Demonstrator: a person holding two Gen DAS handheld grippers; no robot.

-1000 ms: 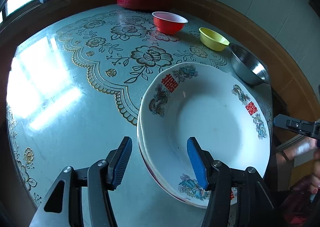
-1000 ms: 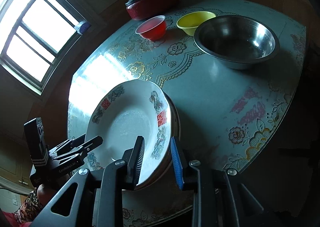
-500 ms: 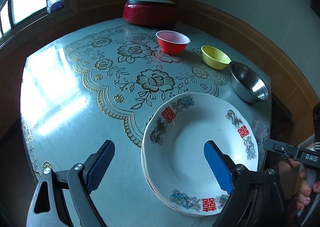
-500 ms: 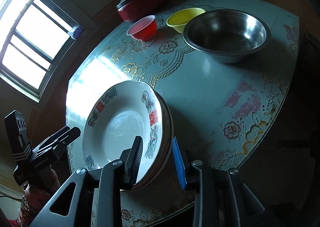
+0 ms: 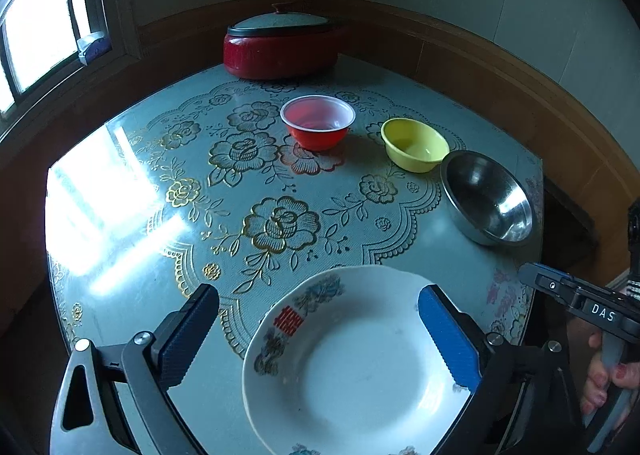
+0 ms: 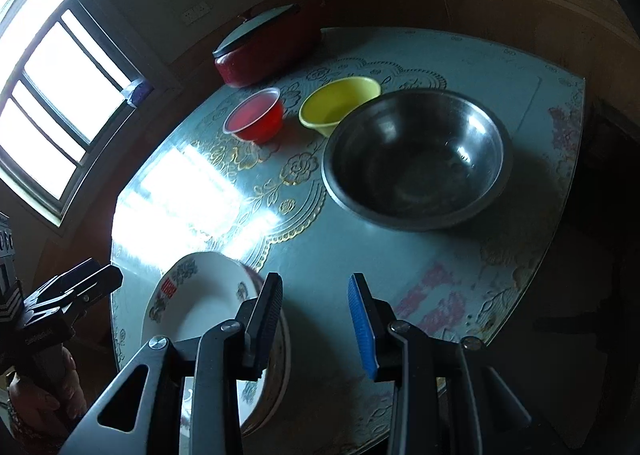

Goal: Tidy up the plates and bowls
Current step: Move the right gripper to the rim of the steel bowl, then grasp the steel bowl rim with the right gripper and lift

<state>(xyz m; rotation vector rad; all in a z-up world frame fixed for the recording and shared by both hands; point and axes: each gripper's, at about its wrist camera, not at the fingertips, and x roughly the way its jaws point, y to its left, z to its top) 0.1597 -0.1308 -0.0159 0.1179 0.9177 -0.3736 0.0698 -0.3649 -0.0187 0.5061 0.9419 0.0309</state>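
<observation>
Left tool [image 5: 318, 329] spread wide, ribbed blue pads clear of everything, hanging over near edge of plate stack [image 5: 352, 367]. Right tool [image 6: 316, 319] also apart, gripping nothing, left pad just above stack rim [image 6: 192, 295], right pad over bare bench. Stack: glossy white ceramic, scalloped rim, red character marks and floral prints, at least two plates judging by edges in right view, sitting at near edge of bench [image 5: 120, 215]. Bench round, glassy blue cover with gold-outlined rose embossing. Farther out: steel bowl [image 6: 416, 159], wide, dull-polished; yellow plastic bowl [image 6: 340, 103] touching or just beside it; translucent red plastic bowl [image 6: 256, 119] near yellow one. Red lidded pot [image 5: 280, 43] at far edge.
</observation>
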